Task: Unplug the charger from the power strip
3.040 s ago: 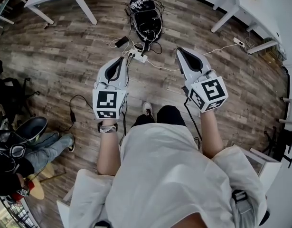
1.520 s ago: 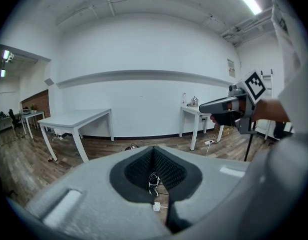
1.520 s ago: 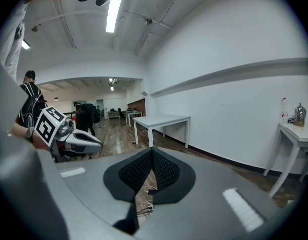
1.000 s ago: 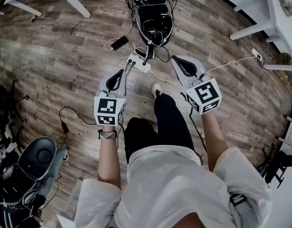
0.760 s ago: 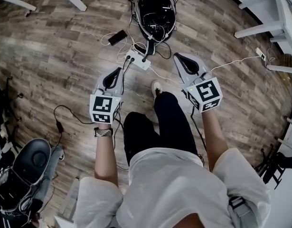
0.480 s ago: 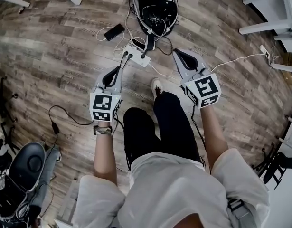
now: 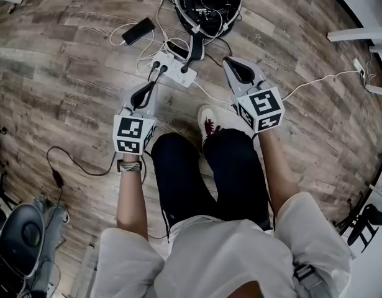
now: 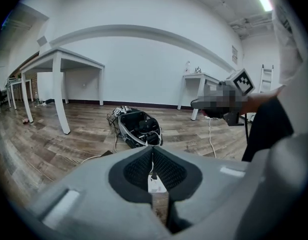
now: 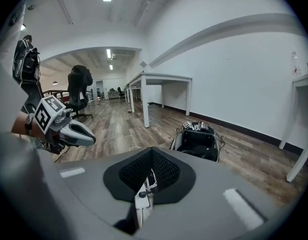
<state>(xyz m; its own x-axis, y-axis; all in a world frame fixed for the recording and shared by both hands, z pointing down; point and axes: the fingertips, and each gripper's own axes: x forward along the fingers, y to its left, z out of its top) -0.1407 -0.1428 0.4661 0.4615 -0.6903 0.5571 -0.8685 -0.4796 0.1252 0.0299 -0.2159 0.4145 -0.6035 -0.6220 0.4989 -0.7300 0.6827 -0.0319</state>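
Both my tools are pressed together and hold nothing. The left tool (image 7: 150, 84) hangs just short of the near-left end of the power strip (image 7: 173, 68). The right tool (image 7: 228, 61) hangs a little to the strip's right, apart from it. In each gripper view the tips meet, and I see the white strip only through the slot below them.

The strip lies on the wood floor (image 7: 66, 79), between my shoe (image 7: 209, 118) and the open black bag (image 7: 206, 2). A phone (image 7: 134, 31) lies to its upper left, with a white cable running back toward the strip. Two dark plugs (image 7: 154, 70) sit side by side at the end nearest my left tool, and a third (image 7: 185, 69) sits further along. I cannot tell for certain which one is the charger. My guess is the one feeding the phone's cable.

I expect the strip to be light and loose on the smooth boards, so it will likely lift or slide if I pull with one tool alone. The plug body should be hard and small, held in by the friction of its prongs. I would spread one tool and pinch the plug across its rigid sides, not the soft cable. The other tool would press the strip's bare casing down, and I would pull straight out along the prongs.
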